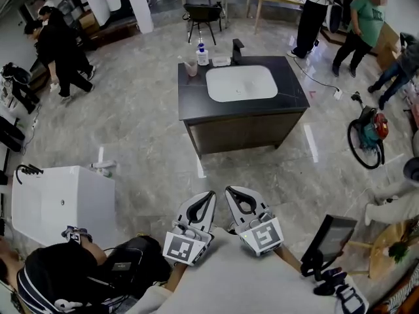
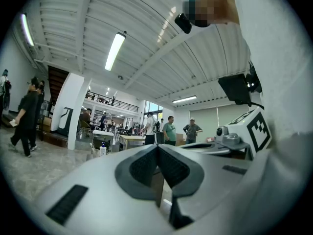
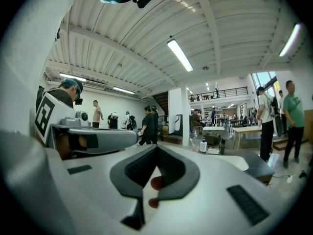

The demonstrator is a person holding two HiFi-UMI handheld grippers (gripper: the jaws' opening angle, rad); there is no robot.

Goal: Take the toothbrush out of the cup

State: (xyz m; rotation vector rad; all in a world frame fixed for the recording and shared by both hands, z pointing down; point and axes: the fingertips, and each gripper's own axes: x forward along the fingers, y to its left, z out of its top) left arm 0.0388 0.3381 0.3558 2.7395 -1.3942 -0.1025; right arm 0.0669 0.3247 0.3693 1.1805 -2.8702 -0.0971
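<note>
A dark vanity counter [image 1: 194,102] stands in a wide hall, with a white basin [image 1: 241,84] sunk into its top. On the near side of the counter and well apart from it, the left gripper [image 1: 210,195] and right gripper [image 1: 230,191] are side by side. Each has its jaws pressed together and holds nothing. At the counter's far left corner are a soap bottle [image 1: 202,55] and a small cup [image 1: 191,69], with the toothbrush [image 1: 186,63] standing in it.
</note>
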